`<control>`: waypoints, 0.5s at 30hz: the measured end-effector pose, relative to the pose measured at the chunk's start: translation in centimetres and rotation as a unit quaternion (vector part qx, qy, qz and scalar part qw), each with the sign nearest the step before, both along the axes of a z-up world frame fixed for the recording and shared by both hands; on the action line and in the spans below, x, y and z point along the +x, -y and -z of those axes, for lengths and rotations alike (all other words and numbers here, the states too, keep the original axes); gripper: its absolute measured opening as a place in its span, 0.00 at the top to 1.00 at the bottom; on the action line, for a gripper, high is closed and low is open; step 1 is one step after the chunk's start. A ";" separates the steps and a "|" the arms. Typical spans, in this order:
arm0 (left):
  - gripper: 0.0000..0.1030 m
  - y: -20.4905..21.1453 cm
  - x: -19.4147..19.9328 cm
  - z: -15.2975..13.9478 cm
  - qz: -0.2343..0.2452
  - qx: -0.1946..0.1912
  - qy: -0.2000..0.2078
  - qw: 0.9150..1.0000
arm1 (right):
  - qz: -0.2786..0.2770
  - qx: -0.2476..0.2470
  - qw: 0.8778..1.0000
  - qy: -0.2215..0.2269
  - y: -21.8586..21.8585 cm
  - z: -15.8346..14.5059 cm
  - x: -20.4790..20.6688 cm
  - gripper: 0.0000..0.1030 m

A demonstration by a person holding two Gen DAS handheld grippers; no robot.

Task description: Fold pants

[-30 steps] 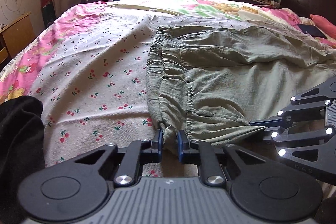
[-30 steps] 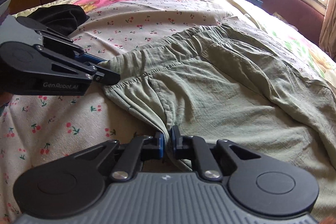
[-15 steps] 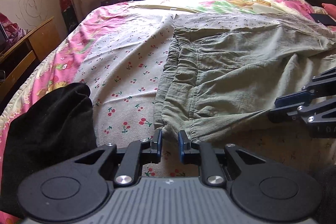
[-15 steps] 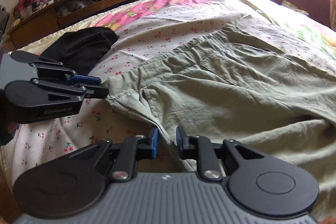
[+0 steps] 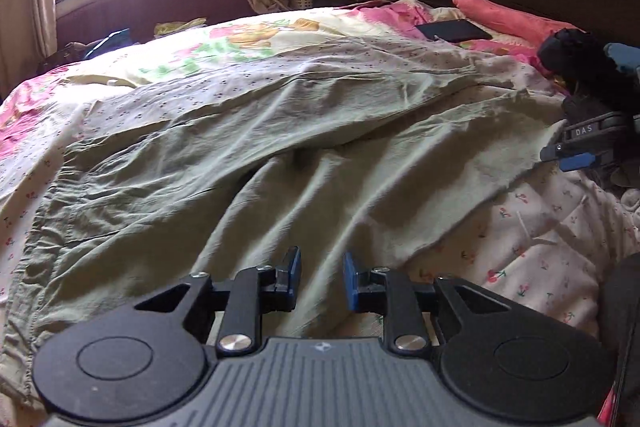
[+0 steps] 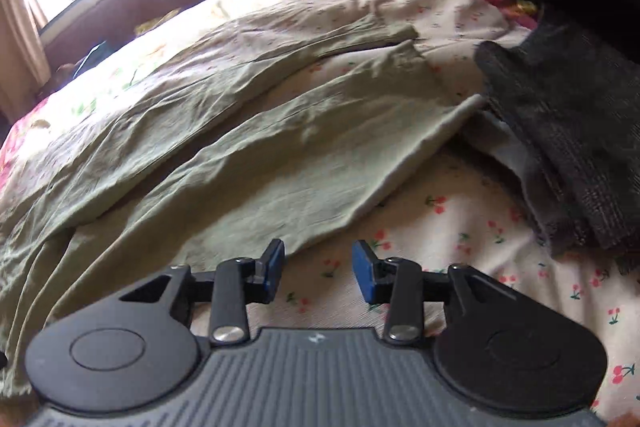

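bedspread (image 6: 460,227) under pants (image 6: 240,155), dark garments (image 6: 568,131) beside

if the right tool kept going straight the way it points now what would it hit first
Most likely the cherry-print bedsheet just past the open, empty right tool, close beside the edge of the green pants. Depth is unclear in this fisheye view.

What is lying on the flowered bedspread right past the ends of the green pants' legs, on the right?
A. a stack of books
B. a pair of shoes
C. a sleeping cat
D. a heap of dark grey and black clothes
D: in the right wrist view, dark folded clothes sit beside the leg ends of the green pants on the bedspread.
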State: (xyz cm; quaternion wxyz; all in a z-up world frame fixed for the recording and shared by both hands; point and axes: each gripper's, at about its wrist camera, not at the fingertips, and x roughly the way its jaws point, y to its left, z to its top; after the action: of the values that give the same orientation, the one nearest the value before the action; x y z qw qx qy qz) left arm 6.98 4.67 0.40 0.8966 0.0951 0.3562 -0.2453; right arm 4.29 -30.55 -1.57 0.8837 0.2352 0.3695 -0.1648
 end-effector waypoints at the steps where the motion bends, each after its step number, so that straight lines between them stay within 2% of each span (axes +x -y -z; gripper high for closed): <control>1: 0.64 1.4 0.2 0.1 0.012 0.002 -0.002 1.000 | 0.023 0.012 1.000 0.007 1.6 0.2 0.0 0.57; 4: 0.64 4.4 0.5 -0.1 0.034 0.008 -0.002 0.999 | 0.089 0.057 0.994 0.039 6.1 1.1 0.3 0.55; 6: 0.64 5.4 0.7 -0.3 0.039 0.012 -0.002 0.999 | 0.105 0.088 0.988 0.072 8.0 1.6 0.8 0.57; 7: 0.64 5.6 0.5 -0.4 0.040 0.015 -0.001 0.999 | 0.111 0.104 0.984 0.088 8.7 2.0 0.9 0.70; 8: 0.64 5.7 0.5 -0.5 0.039 0.017 -0.001 0.999 | 0.112 0.121 0.982 0.096 9.4 2.3 1.3 0.93; 9: 0.63 5.7 0.6 -0.6 0.037 0.020 -0.001 0.999 | 0.113 0.137 0.979 0.097 10.0 2.6 1.7 0.98; 11: 0.63 5.4 0.5 -1.0 0.030 0.020 0.002 0.999 | 0.126 0.155 0.975 0.094 10.5 2.7 1.6 0.98; 13: 0.63 5.1 0.5 -1.3 0.025 0.018 0.010 0.999 | 0.113 0.115 0.981 0.107 9.9 1.4 0.5 0.98; 15: 0.63 4.5 0.6 -1.3 0.019 0.017 0.014 1.000 | 0.097 0.065 0.988 0.096 9.2 0.2 -0.3 0.98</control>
State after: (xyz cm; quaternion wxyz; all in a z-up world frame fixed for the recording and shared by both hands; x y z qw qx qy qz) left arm 7.54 0.13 1.66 0.8950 0.1206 0.3456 -0.2548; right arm 4.02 -39.78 -1.81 0.8778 0.3418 0.2680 -0.2019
